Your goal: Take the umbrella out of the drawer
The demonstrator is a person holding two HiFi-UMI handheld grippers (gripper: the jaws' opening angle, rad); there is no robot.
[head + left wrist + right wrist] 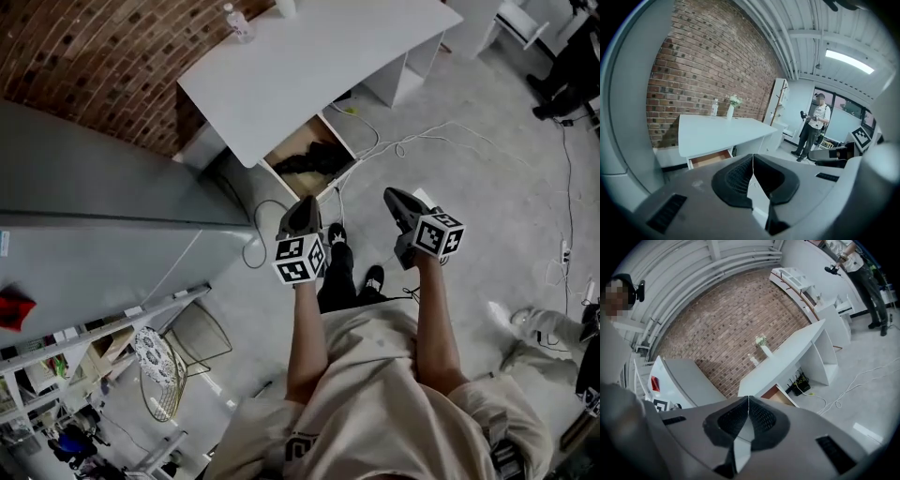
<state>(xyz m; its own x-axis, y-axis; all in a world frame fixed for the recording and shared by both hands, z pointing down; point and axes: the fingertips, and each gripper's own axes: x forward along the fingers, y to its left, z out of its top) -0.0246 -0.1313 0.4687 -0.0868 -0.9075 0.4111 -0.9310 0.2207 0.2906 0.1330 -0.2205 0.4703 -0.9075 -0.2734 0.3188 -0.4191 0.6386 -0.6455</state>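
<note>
A white desk (300, 66) stands against the brick wall with its wooden drawer (309, 155) pulled open. A dark, folded umbrella (314, 159) lies inside it. My left gripper (307, 202) and right gripper (390, 194) hang side by side over the floor, short of the drawer and pointing toward it. Both have their jaws pressed together with nothing between them. In the left gripper view the shut left gripper (753, 158) faces the drawer (710, 158) under the desk (717, 131). The right gripper (748, 399) sees the drawer (782, 395) from further right.
A tall grey cabinet (94, 187) stands left of the desk. White cables (412, 142) trail over the floor by the drawer. A bottle (715, 107) and a vase (731, 108) sit on the desk. A person (813, 129) stands far off; a wire chair (178, 361) is behind me.
</note>
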